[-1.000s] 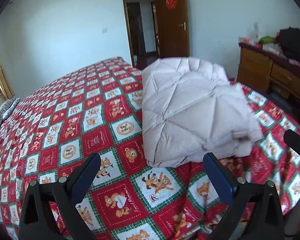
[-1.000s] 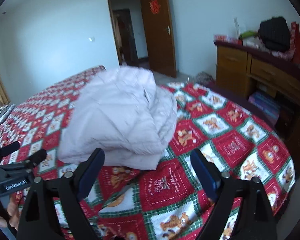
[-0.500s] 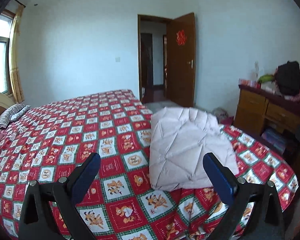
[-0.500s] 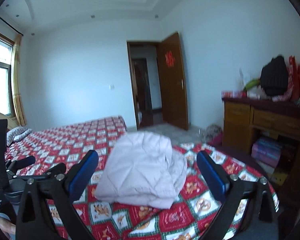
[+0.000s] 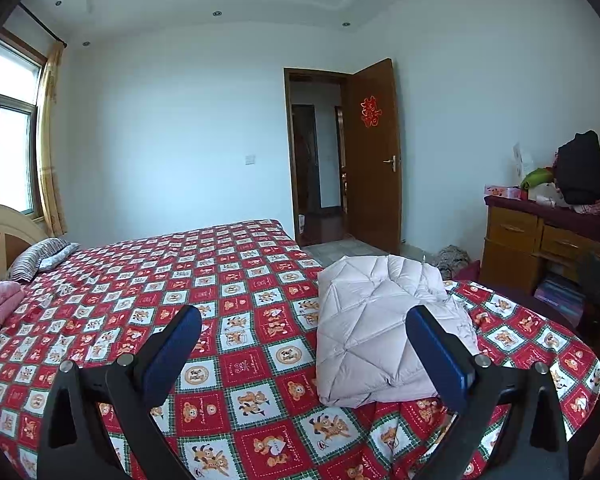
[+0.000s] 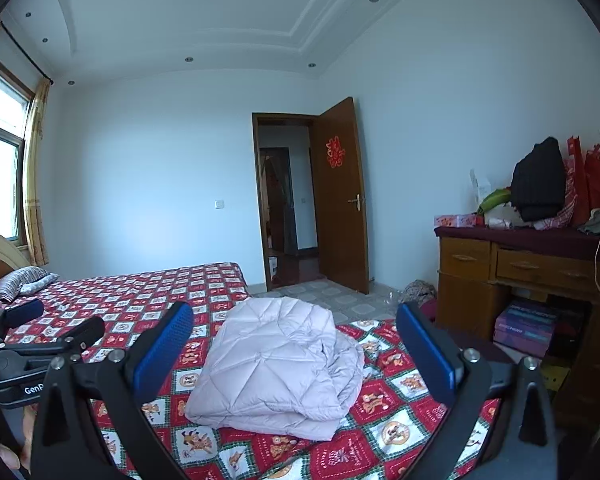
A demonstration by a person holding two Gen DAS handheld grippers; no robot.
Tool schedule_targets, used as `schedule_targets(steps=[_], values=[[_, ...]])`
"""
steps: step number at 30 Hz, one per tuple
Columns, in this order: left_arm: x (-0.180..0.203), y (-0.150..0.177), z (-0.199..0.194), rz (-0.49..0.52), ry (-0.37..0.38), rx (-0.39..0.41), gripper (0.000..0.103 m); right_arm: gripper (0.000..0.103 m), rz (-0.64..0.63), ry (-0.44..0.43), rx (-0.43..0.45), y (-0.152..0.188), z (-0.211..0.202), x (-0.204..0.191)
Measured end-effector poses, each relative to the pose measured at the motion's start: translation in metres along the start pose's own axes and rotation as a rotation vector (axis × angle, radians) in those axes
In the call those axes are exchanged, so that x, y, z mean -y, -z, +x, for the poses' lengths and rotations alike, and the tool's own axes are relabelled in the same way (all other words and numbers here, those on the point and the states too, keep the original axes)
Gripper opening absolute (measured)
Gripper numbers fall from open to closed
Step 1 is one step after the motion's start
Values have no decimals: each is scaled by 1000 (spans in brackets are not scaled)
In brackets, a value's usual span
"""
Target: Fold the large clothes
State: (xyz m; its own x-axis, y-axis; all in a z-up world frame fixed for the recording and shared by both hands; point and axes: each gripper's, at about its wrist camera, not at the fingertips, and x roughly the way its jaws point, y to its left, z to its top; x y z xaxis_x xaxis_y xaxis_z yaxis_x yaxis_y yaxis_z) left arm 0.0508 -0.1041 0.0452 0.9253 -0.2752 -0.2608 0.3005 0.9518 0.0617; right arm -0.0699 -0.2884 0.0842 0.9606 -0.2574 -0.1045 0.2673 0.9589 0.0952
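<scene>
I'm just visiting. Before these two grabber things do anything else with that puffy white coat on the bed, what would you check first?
1. Padded jacket lies folded in a compact bundle: ok.
2. It rests fully on the bedspread, not hanging off the edge: ok.
3. Left gripper open, nothing between its fingers: ok.
4. Right gripper open, nothing held: ok.
5. Neither gripper touches the jacket: ok.
6. Sleeves tucked inside the bundle: cannot tell, they are hidden.

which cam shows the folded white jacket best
The right wrist view: the folded jacket lies whole and unblocked between the open right gripper fingers. In the left wrist view the jacket is partly covered by a finger.
</scene>
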Motion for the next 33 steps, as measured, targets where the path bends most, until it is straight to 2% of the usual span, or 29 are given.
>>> schedule_targets(steps=[33], values=[[-1,4,0,3,15,-26,102,103,2,-22,-40,0,8,2]])
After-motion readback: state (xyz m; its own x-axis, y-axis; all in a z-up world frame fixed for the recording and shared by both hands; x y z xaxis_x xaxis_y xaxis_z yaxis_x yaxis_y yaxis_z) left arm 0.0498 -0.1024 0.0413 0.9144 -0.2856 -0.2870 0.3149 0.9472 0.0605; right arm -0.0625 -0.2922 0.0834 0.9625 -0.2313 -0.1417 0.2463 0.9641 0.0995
